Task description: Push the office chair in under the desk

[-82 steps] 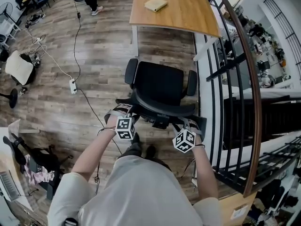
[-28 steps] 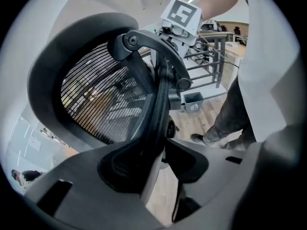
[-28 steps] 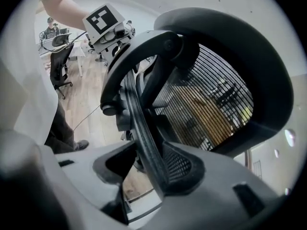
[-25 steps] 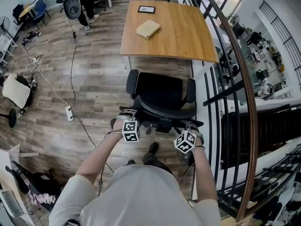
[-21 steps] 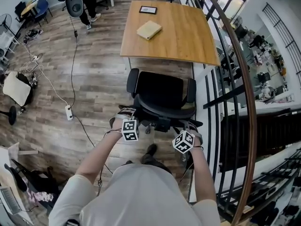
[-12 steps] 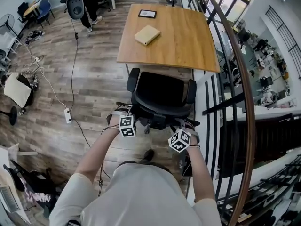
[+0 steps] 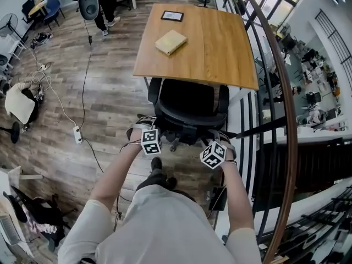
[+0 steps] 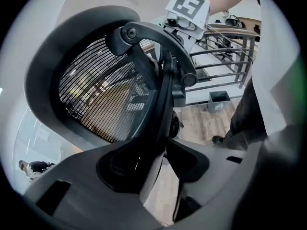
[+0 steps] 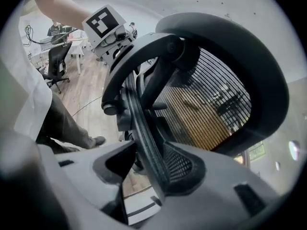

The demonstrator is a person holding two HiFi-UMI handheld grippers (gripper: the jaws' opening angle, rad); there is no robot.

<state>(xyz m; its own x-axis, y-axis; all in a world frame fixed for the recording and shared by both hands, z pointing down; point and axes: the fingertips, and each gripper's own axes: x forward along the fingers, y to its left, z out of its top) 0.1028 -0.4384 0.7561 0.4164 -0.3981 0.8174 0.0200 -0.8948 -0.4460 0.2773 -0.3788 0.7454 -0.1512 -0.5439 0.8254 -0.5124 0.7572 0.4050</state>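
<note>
wood-plank floor [image 7: 110,98] runs beneath the wooden bench [image 7: 220,48]; the office chair [image 7: 187,100] stands with its seat front at the bench's near edge, not yet tucked under; left gripper [image 8: 160,174] and right gripper [image 9: 144,174] each have jaws pinching the backrest rim [image 8: 165,99]; likely mid-push; next calls for a straight, even shove from both sides.

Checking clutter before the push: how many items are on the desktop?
2. A flat tan box lies left of centre, and a small dark frame lies beyond it by the far edge. None seem hidden.
</note>
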